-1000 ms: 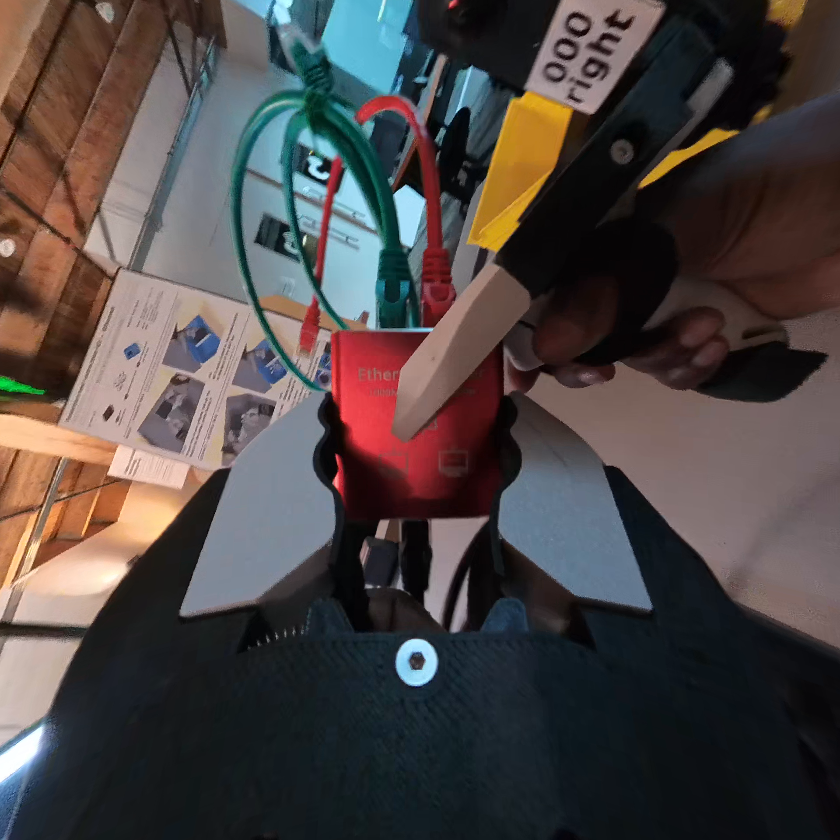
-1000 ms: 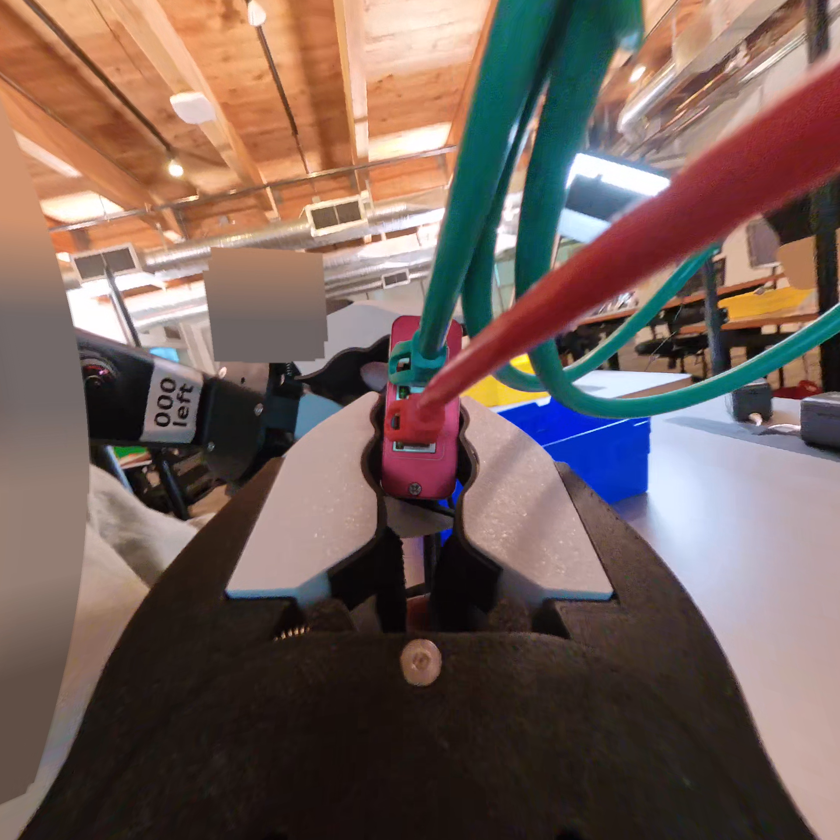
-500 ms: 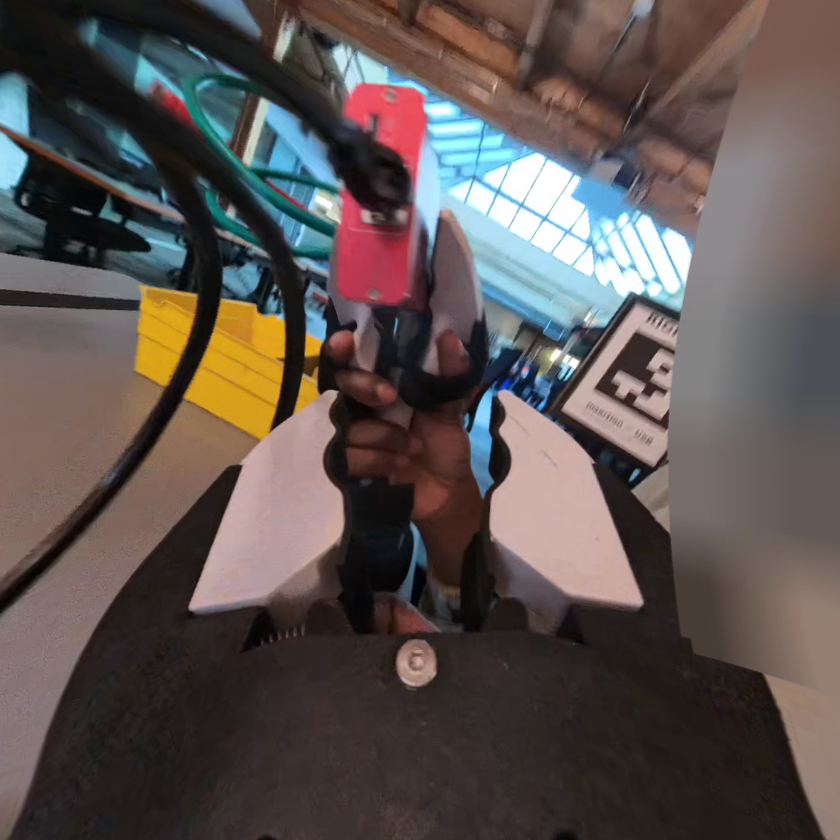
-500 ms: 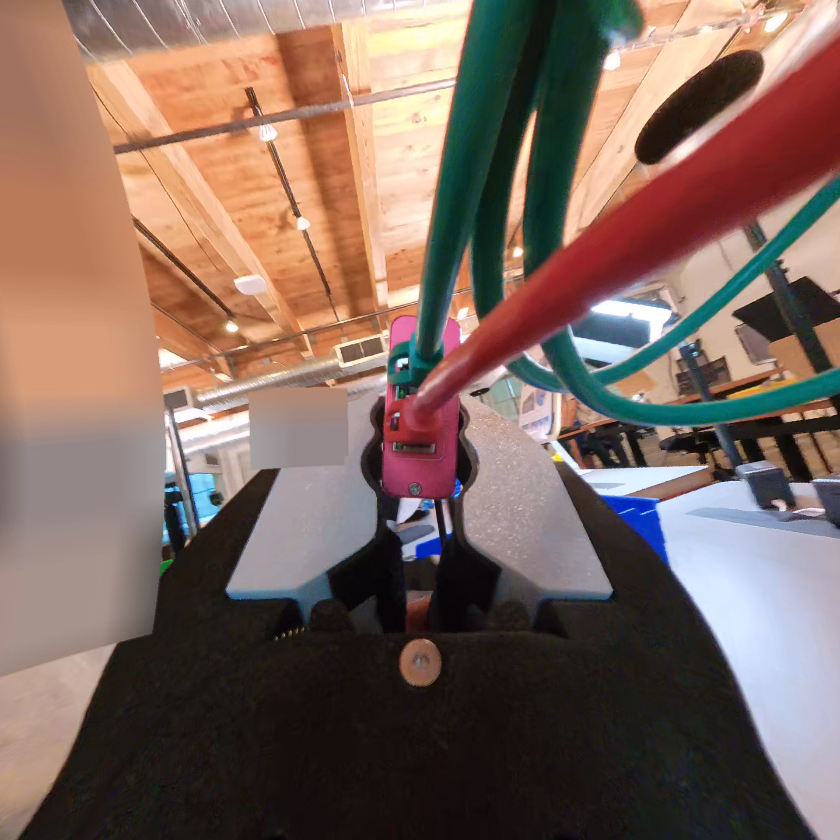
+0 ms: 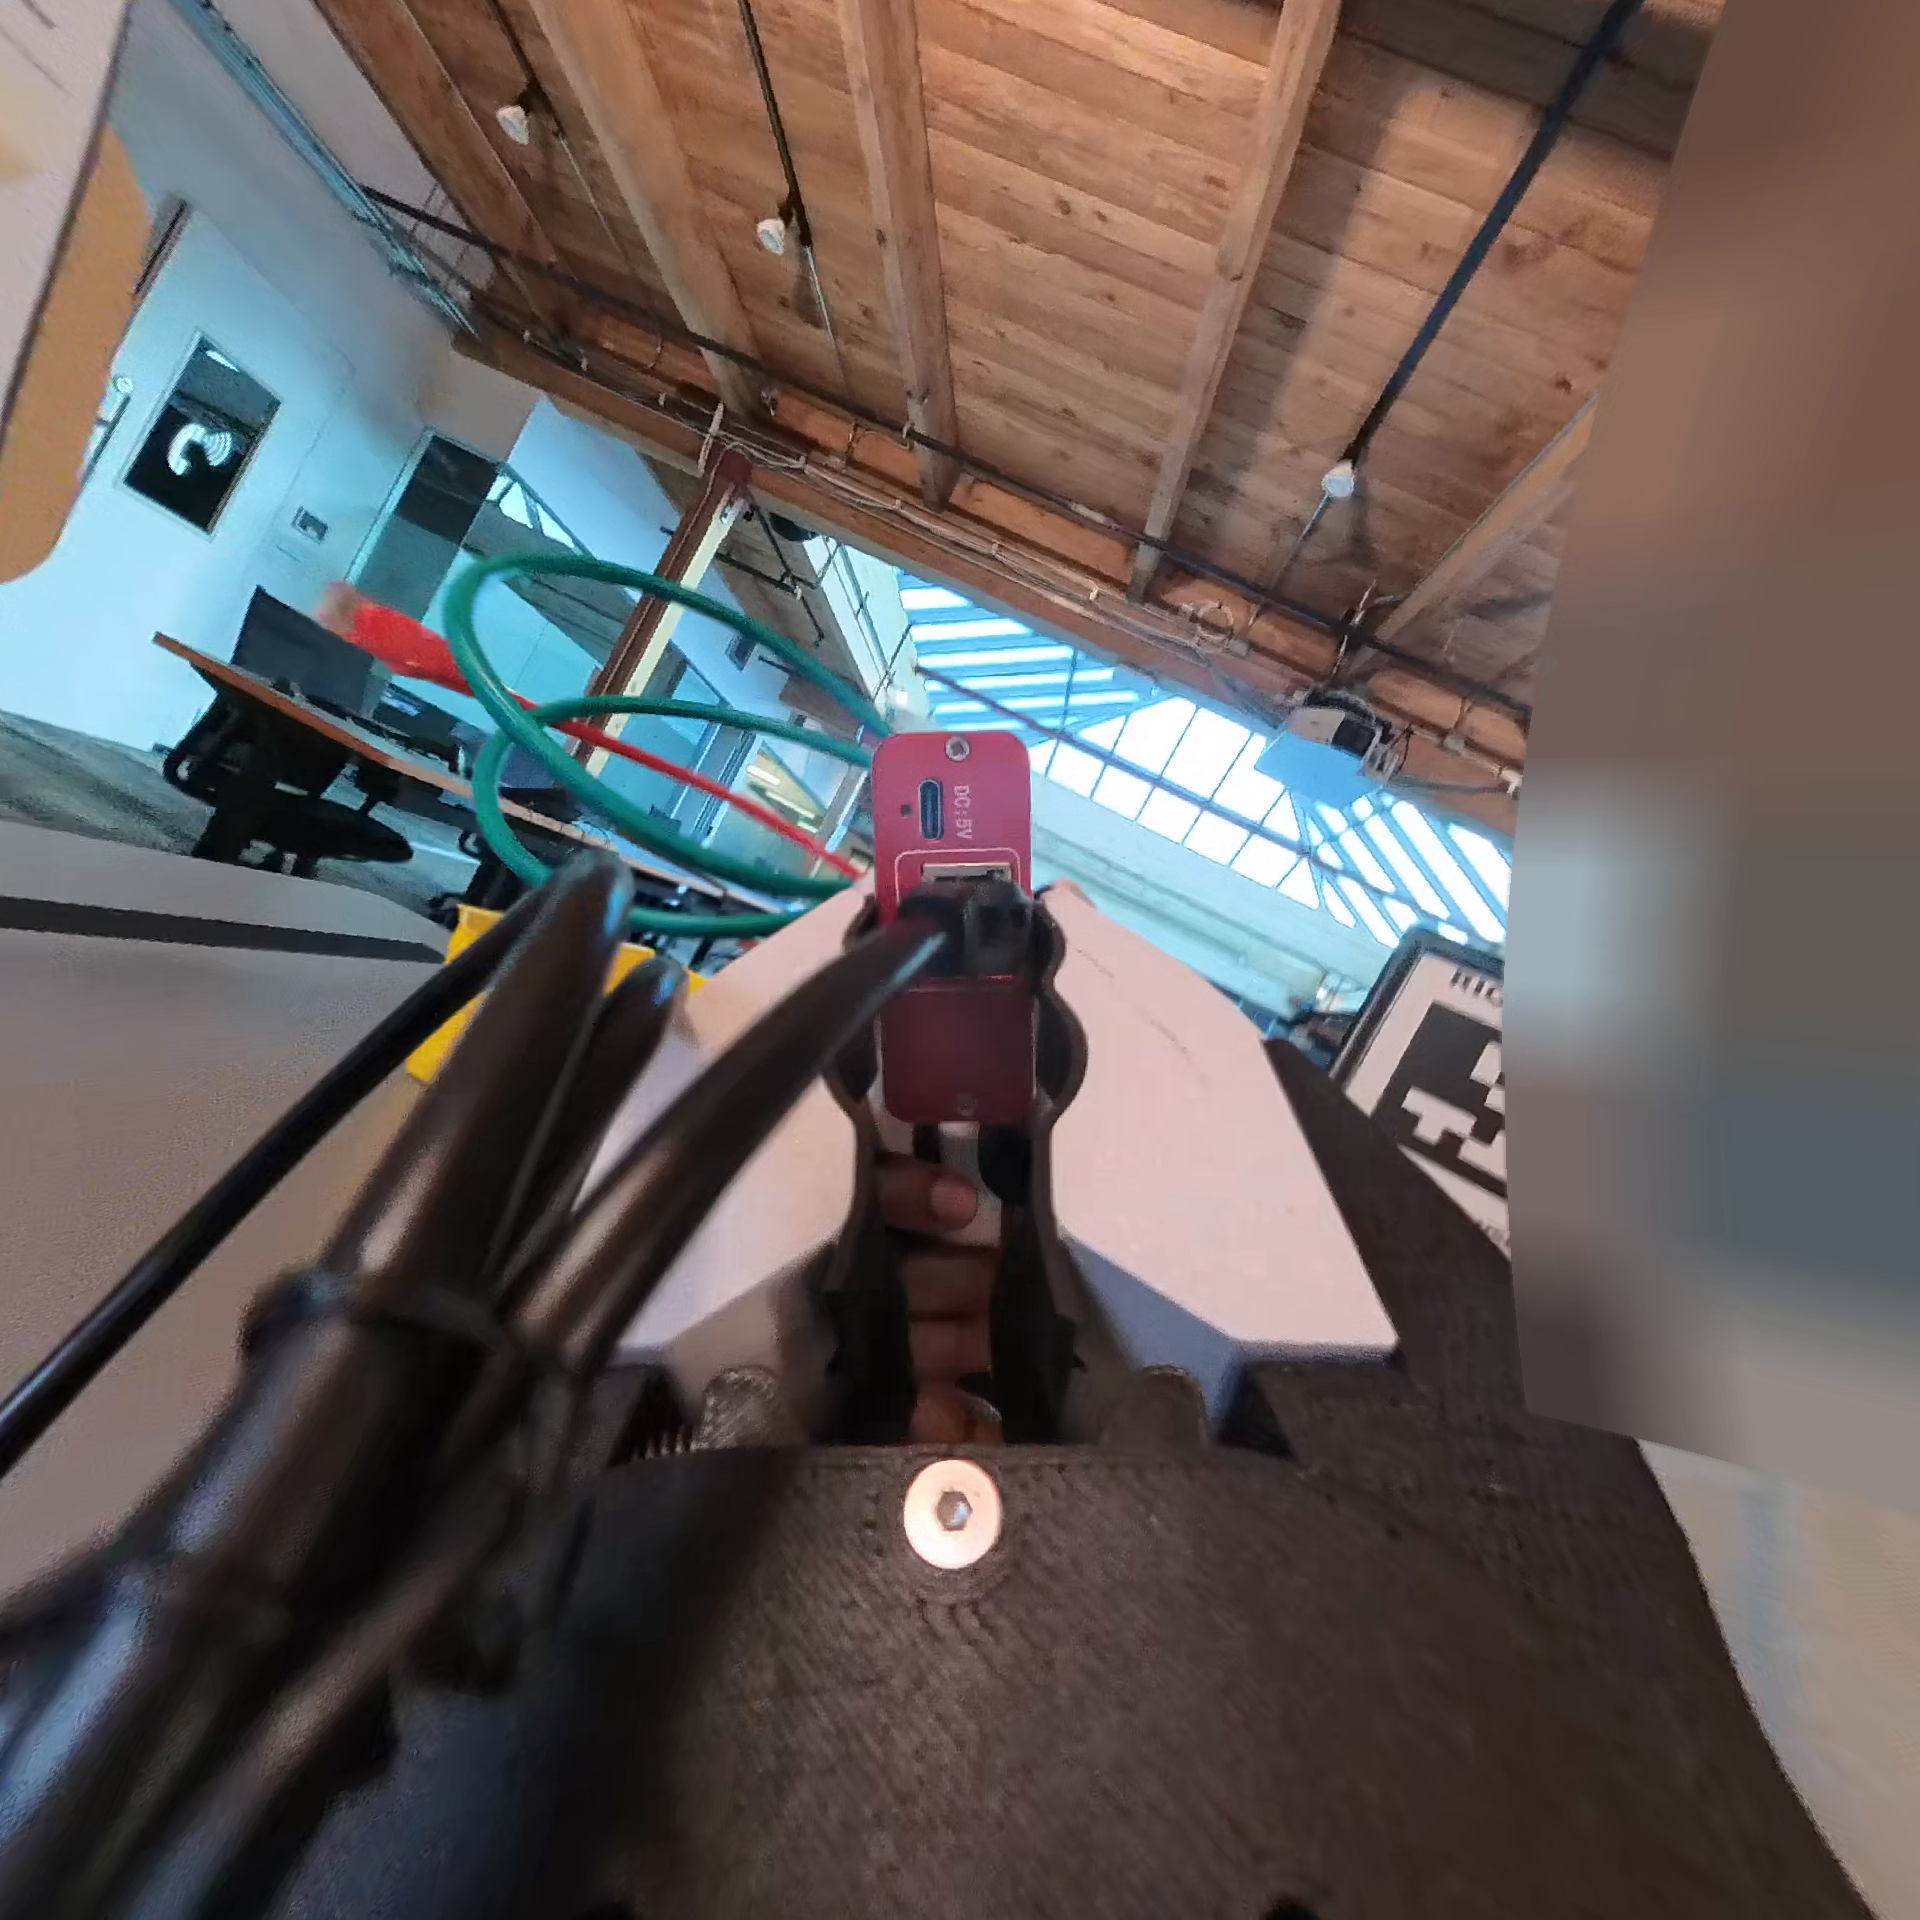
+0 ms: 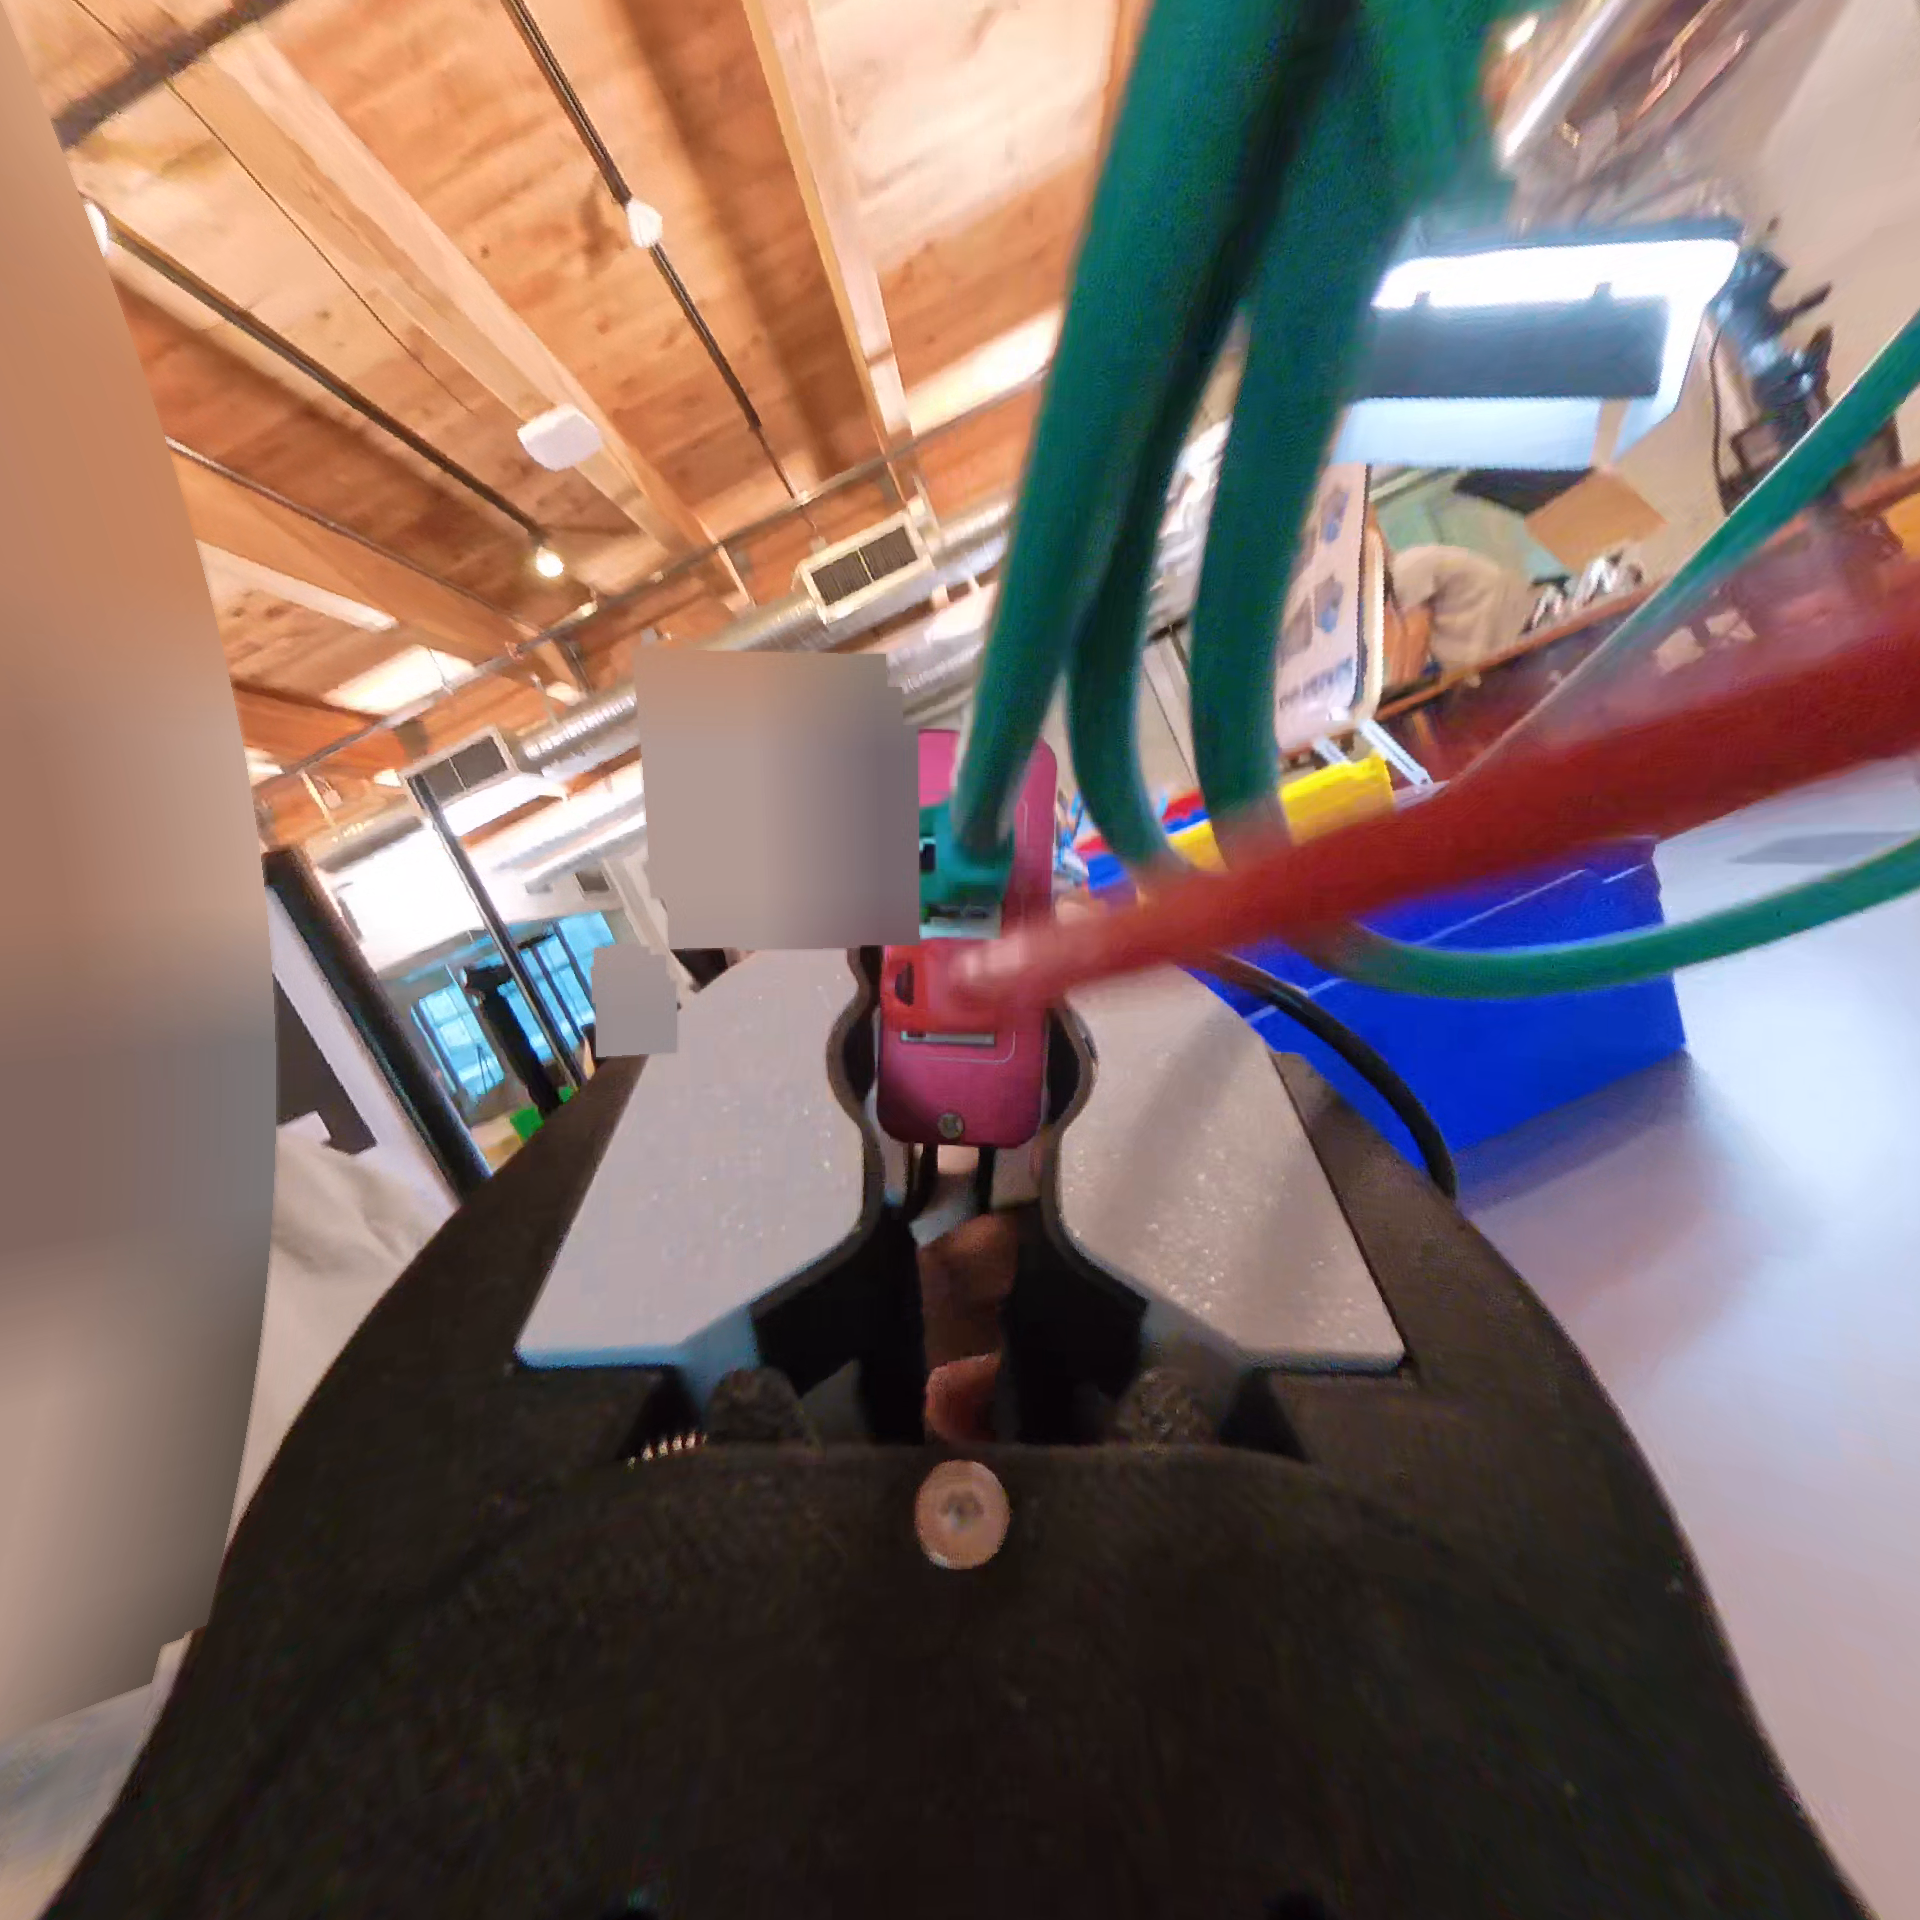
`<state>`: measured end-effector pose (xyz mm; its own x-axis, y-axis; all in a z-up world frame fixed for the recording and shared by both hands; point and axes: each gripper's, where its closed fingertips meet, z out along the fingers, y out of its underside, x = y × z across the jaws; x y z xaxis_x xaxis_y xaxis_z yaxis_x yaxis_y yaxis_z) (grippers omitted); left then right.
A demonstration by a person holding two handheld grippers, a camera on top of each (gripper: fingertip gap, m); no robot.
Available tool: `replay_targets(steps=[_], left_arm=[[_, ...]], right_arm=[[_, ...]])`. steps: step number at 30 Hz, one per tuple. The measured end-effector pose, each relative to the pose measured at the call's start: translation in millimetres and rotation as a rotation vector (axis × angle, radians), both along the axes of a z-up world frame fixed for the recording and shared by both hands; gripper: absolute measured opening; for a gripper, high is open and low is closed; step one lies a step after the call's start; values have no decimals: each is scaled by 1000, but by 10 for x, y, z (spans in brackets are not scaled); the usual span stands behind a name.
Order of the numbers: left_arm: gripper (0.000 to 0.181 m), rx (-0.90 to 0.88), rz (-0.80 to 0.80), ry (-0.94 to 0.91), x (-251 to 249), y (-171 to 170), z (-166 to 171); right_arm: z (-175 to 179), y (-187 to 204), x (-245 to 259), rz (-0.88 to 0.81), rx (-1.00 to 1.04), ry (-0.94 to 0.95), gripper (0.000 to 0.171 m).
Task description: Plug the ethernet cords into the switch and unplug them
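Note:
The red switch [image 5: 951,1049] is held in the air between my two grippers, which face each other. My left gripper [image 5: 956,914] is shut on the end that has the black cord [image 5: 966,920] plugged in. The black cord's bundle [image 5: 468,1195] hangs to the lower left. My right gripper [image 6: 961,997] is shut on the opposite end of the switch [image 6: 961,1091]. A green cord [image 6: 971,862] and a red cord [image 6: 1351,862] are plugged in there. Their loops show behind the switch in the left wrist view, green [image 5: 665,727] and red [image 5: 416,644].
A grey table [image 6: 1714,1299] lies below, with a blue bin [image 6: 1507,997] and a yellow bin [image 6: 1330,810] on it. In the left wrist view a yellow bin [image 5: 442,1049] sits on the table [image 5: 156,1039], and a black-and-white marker board [image 5: 1455,1091] stands at the right. My left and right fingertips are right by each other.
My left gripper let go of the switch's narrow sides, swung round to the black-cord end and closed on it. My right gripper kept its hold throughout.

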<state>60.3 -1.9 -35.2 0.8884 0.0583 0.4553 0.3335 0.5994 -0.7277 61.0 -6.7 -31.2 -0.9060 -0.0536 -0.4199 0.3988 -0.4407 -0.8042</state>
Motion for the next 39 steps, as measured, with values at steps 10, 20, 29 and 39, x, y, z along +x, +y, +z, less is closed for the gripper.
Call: replay_targets(steps=[10,20,29,39], left_arm=[[39,-112,-8,29,-5,24,-135],[29,11,9,-93,-201,-153,-206],[29,-47,16,-48,-149,-46,-265],[29,-63,-14,-2,-61,-11,-228]], right_arm=[[-276,51,-10,52,146,6,25],[-388,132,-45,3,278,51,48],[-530,102,-2,27,295,71,19],[-490,132,92,80,274,122,15]])
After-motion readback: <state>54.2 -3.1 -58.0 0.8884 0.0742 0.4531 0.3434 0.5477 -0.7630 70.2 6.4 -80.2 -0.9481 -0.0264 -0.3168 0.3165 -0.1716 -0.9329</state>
